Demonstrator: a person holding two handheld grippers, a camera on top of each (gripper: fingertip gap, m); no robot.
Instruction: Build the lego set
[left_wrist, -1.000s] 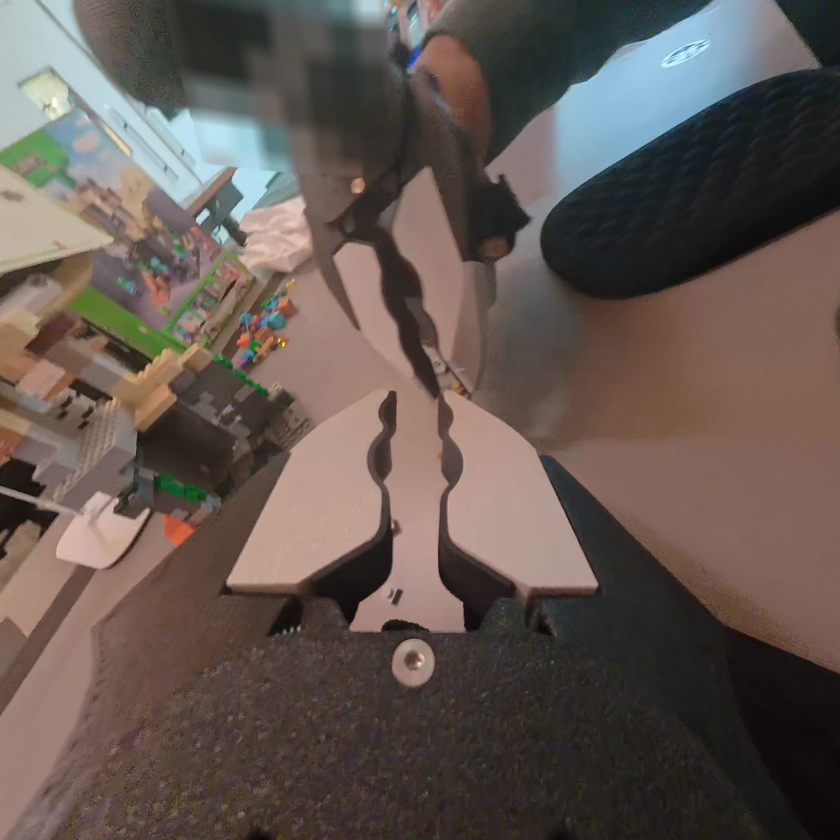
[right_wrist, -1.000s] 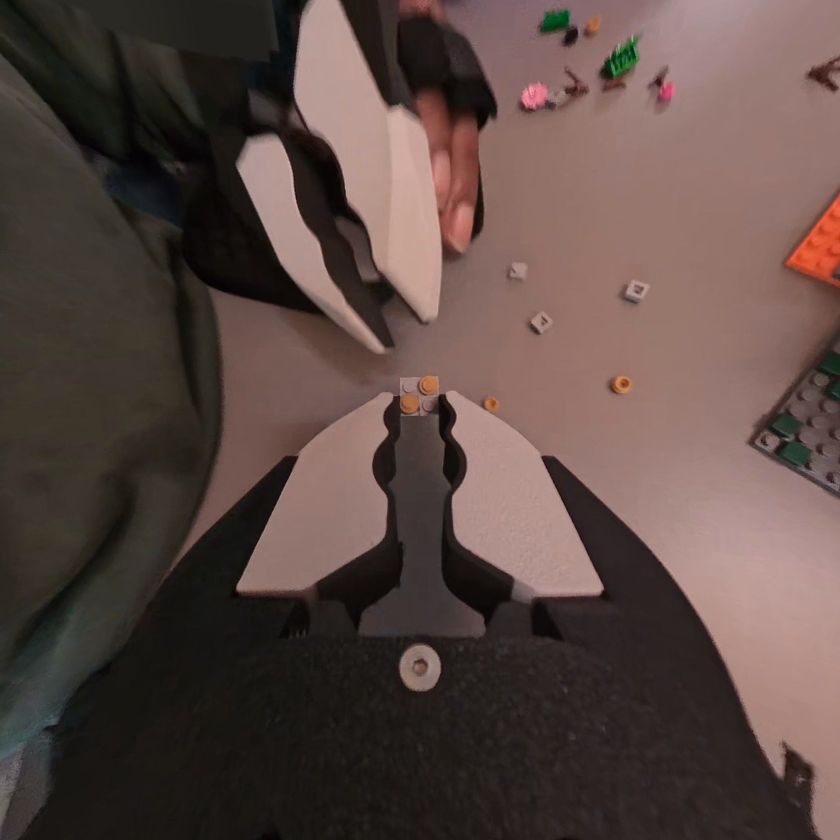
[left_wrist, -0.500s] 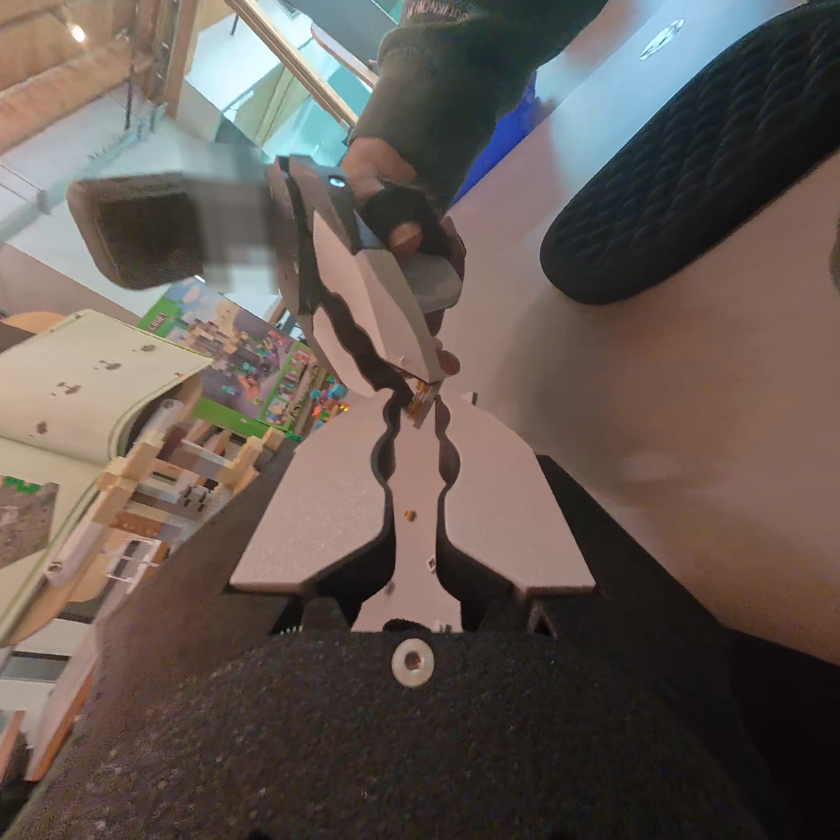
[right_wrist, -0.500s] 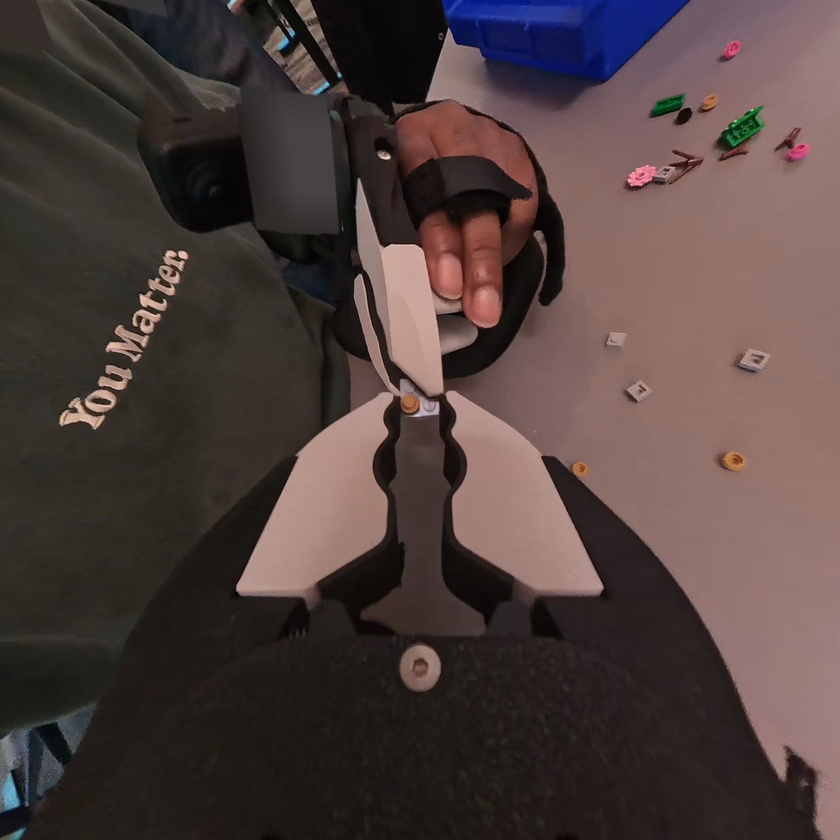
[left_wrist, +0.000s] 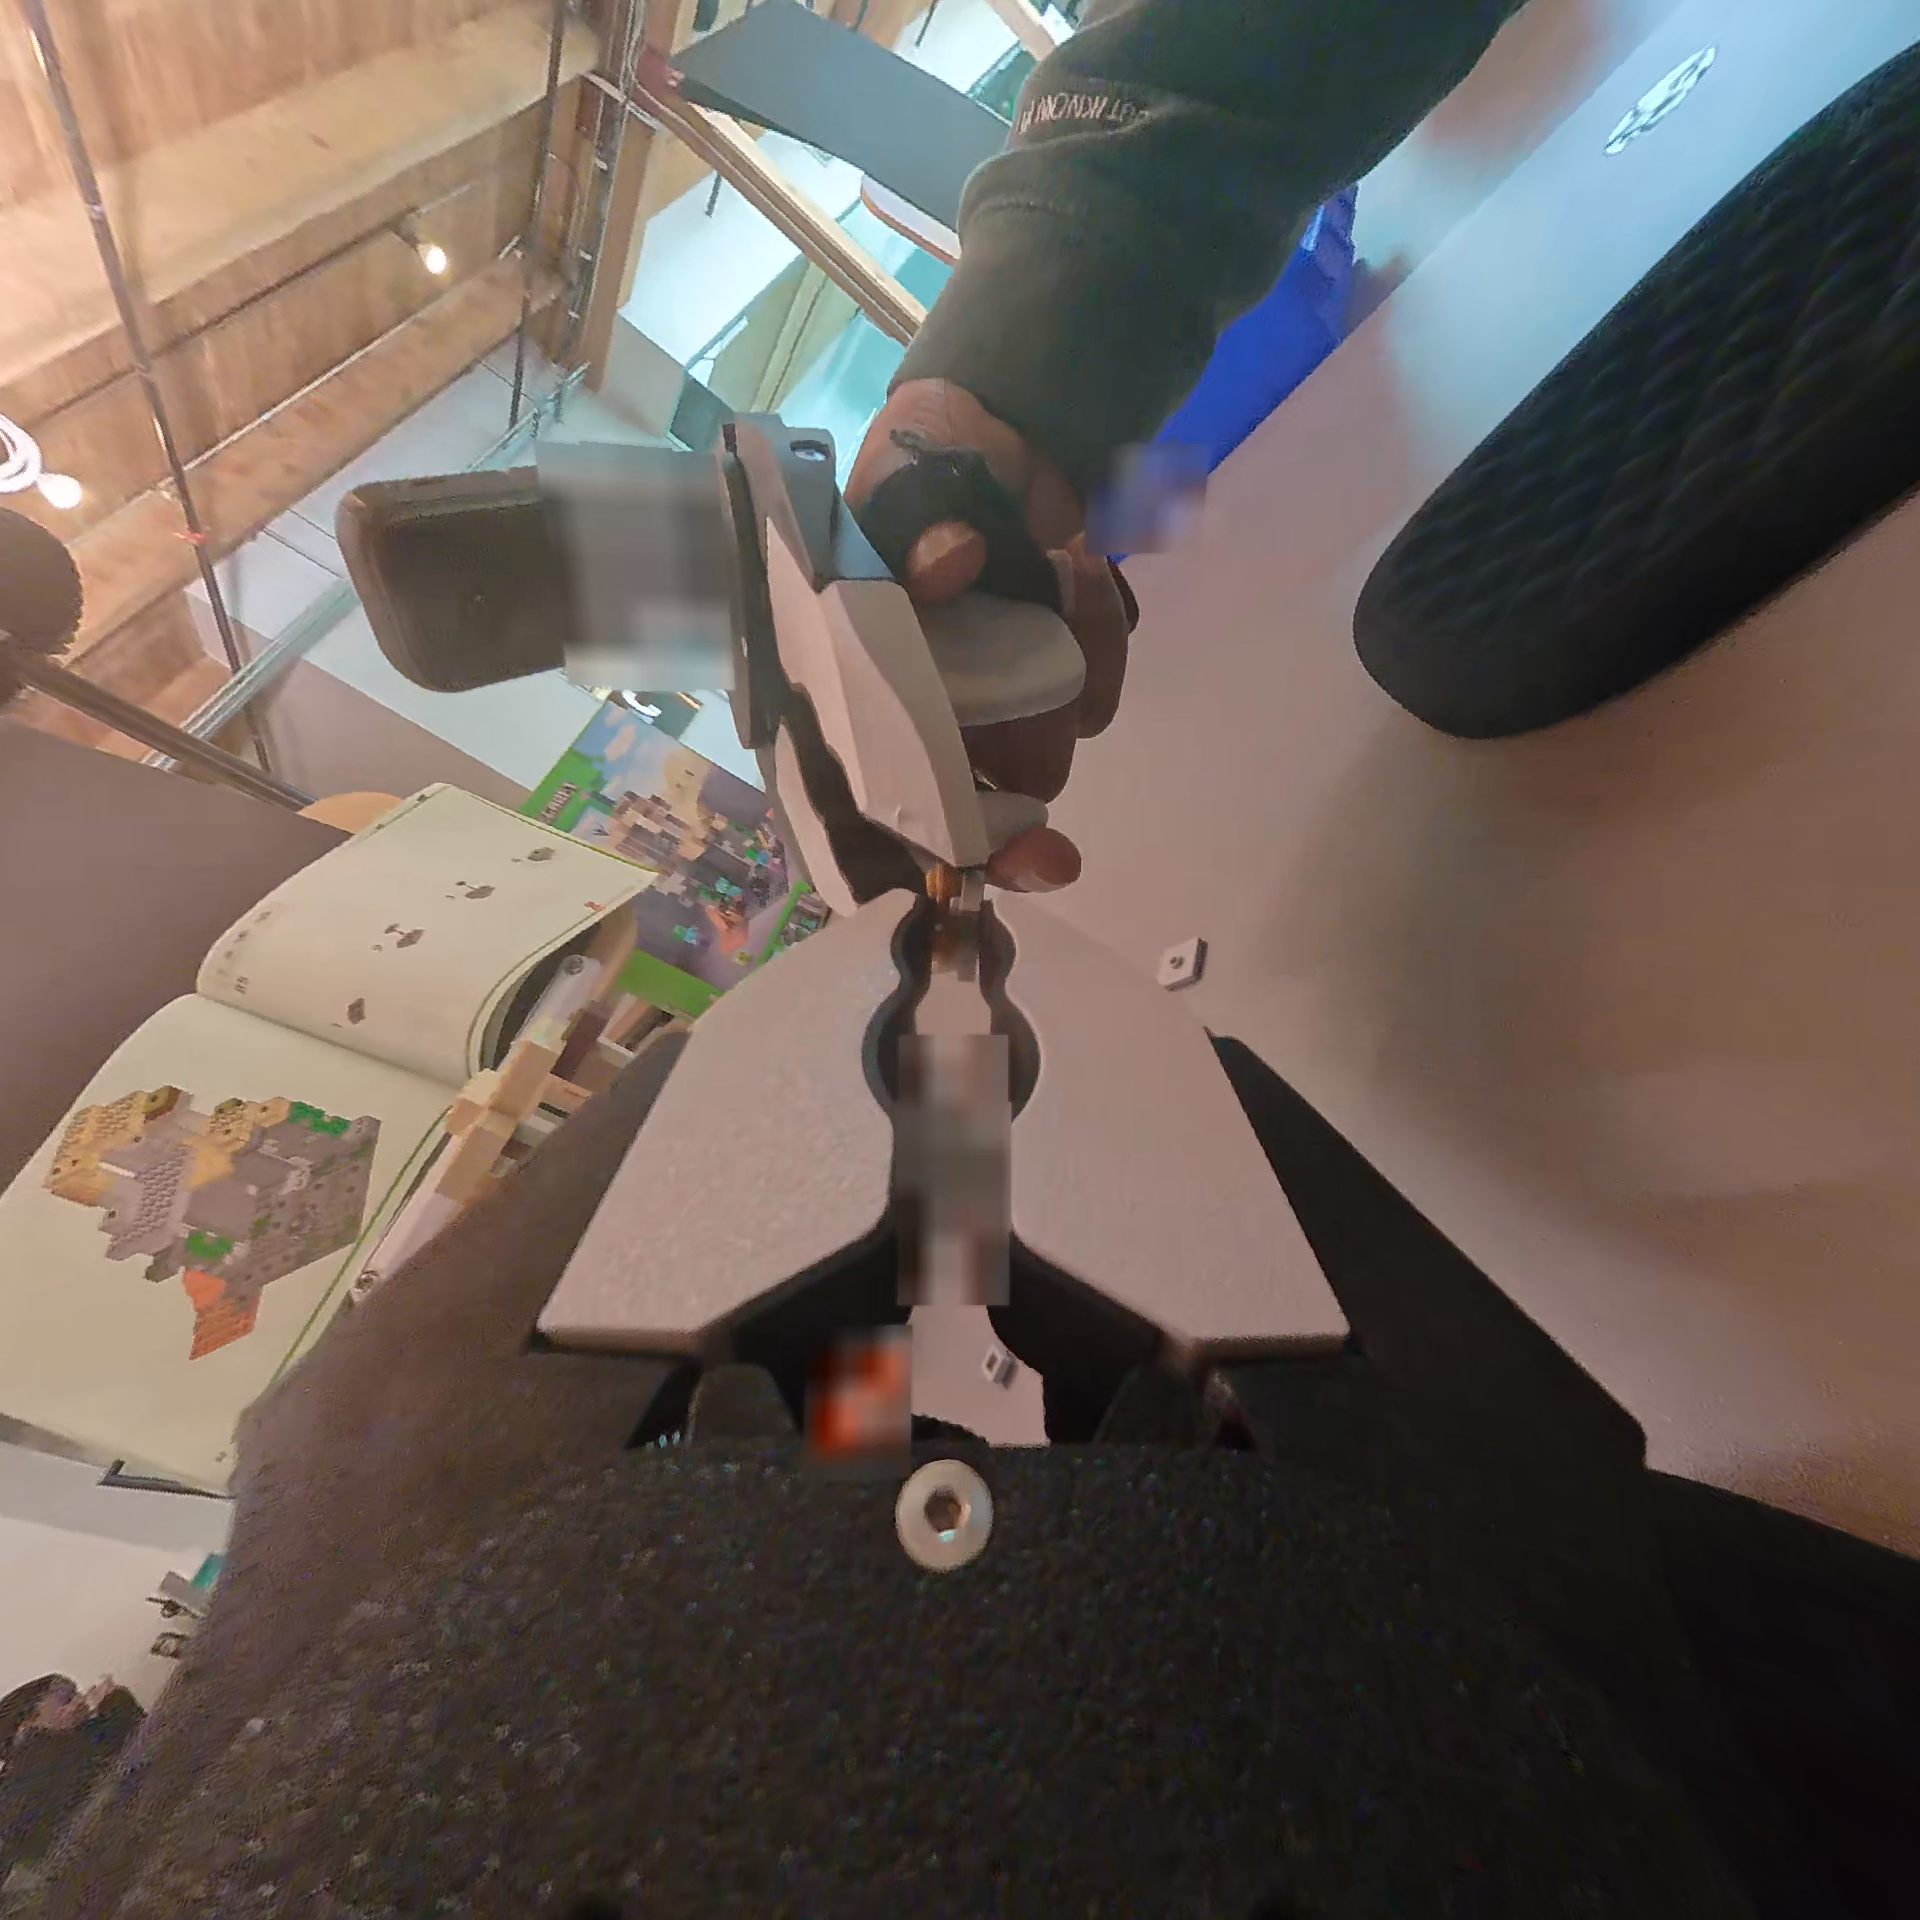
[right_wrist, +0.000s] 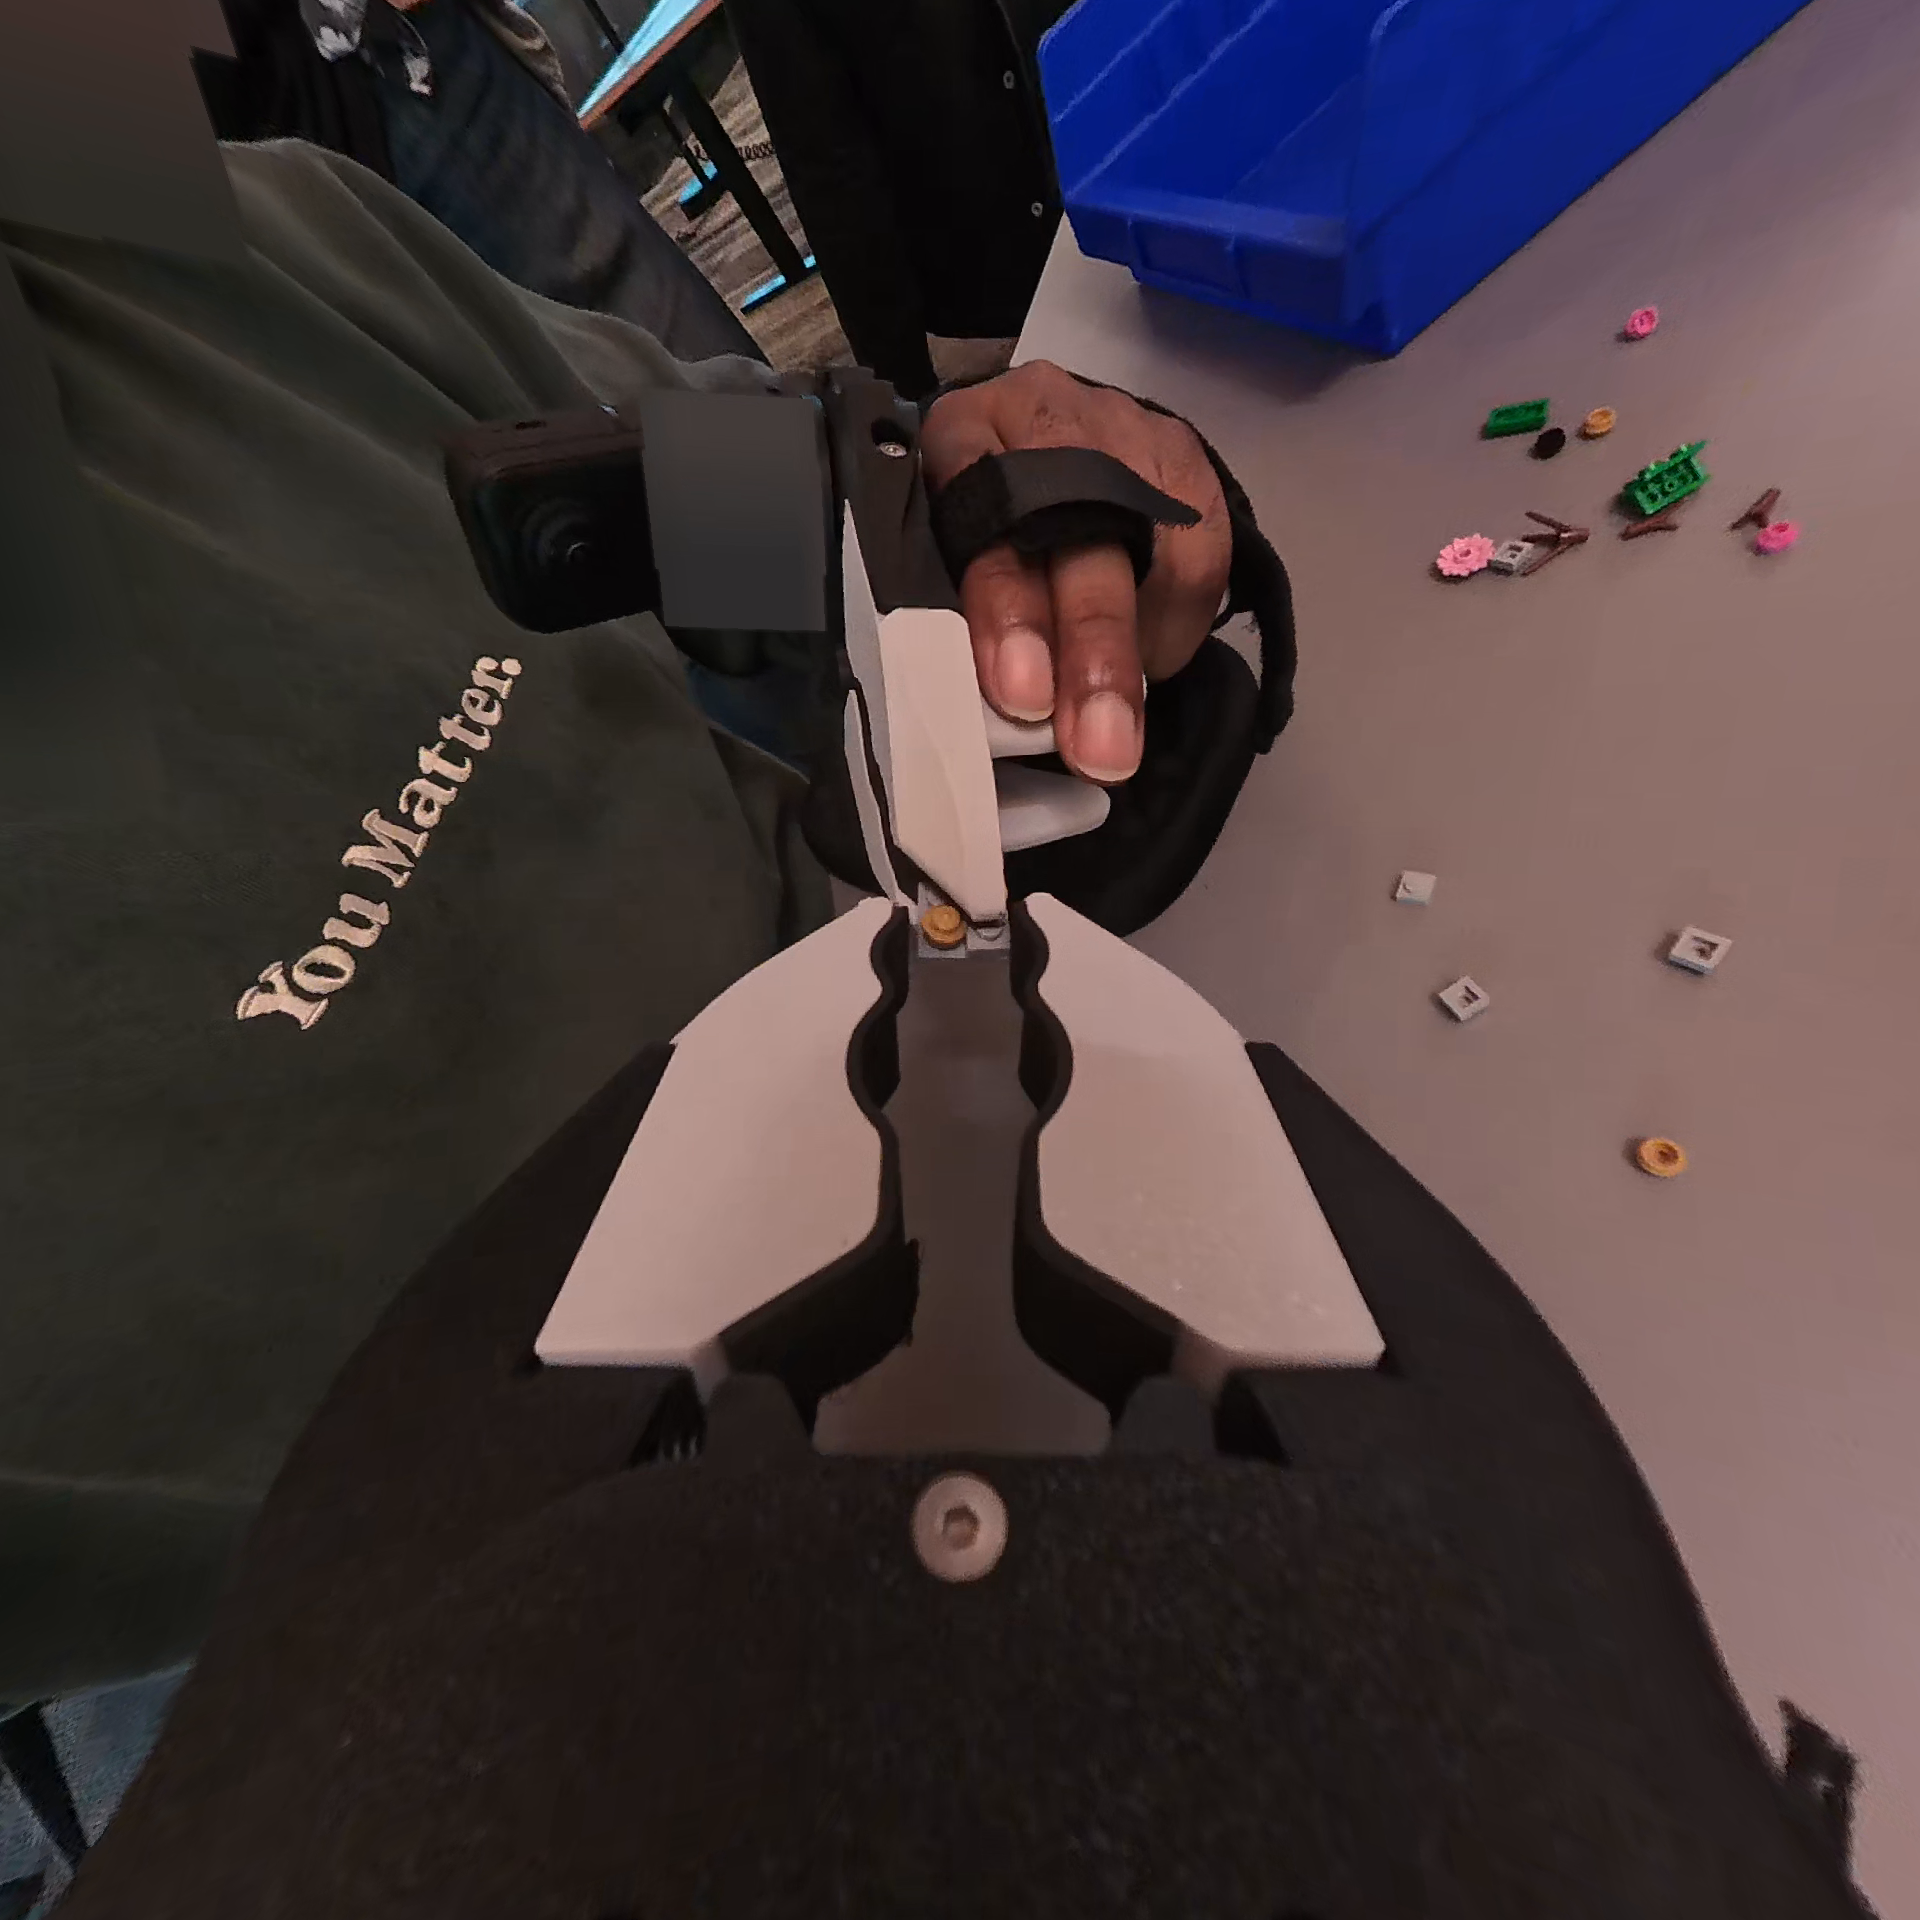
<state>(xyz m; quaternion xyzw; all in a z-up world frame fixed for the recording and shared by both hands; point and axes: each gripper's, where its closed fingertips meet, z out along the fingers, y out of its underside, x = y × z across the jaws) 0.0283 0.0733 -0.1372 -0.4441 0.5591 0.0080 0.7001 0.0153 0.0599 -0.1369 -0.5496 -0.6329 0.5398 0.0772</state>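
Right tool (right_wrist: 958, 925) pinches a grey plate (right_wrist: 961, 938); left tool (right_wrist: 951, 883), nearly closed, touches it.

The plate (right_wrist: 961, 933) is showing only its near edge and one tan stud; the left gripper (right_wrist: 951, 902) is covering the rest, so whether its tips are gripping anything is unclear. In the left wrist view the plate (left_wrist: 961, 920) is appearing edge-on, too small to read. A mosaic patch is masking the gap behind the left gripper (left_wrist: 954, 940). The bin (right_wrist: 1351, 156) and the booklet (left_wrist: 260, 1122) are running off the frame. The box (left_wrist: 707, 873) is sitting half hidden behind the right gripper (left_wrist: 951, 883).
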